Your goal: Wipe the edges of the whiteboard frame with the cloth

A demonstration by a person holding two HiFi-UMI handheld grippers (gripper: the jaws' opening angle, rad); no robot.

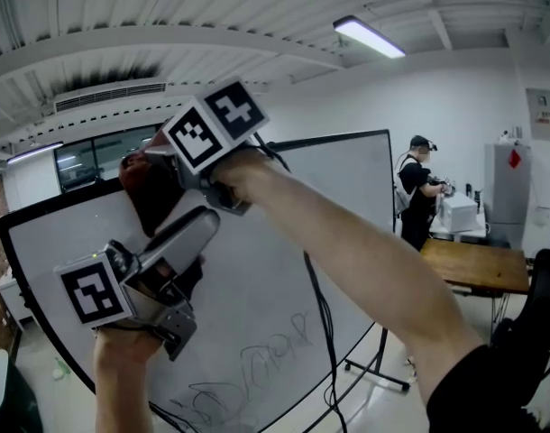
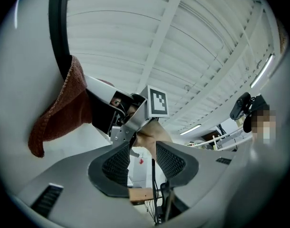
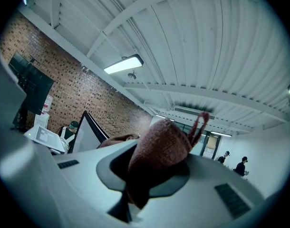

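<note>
The whiteboard [image 1: 257,278] leans tilted in its black frame [image 1: 340,139], with faint scribbles low on its face. A reddish-brown cloth [image 1: 149,192] lies pressed over the frame's upper left edge, and my right gripper [image 1: 167,174] is shut on it. In the right gripper view the cloth [image 3: 159,148] bulges out between the jaws of the right gripper [image 3: 154,167]. My left gripper [image 1: 198,224] hovers just below, in front of the board, open and holding nothing. In the left gripper view, past the open left gripper [image 2: 142,158], the cloth [image 2: 59,113] hangs against the frame [image 2: 57,27].
A black cable [image 1: 320,314] hangs under my right arm. The board's stand leg [image 1: 383,373] reaches across the floor at lower right. A wooden table [image 1: 478,264], a grey cabinet [image 1: 509,188] and a person in dark clothes [image 1: 417,197] are at the back right.
</note>
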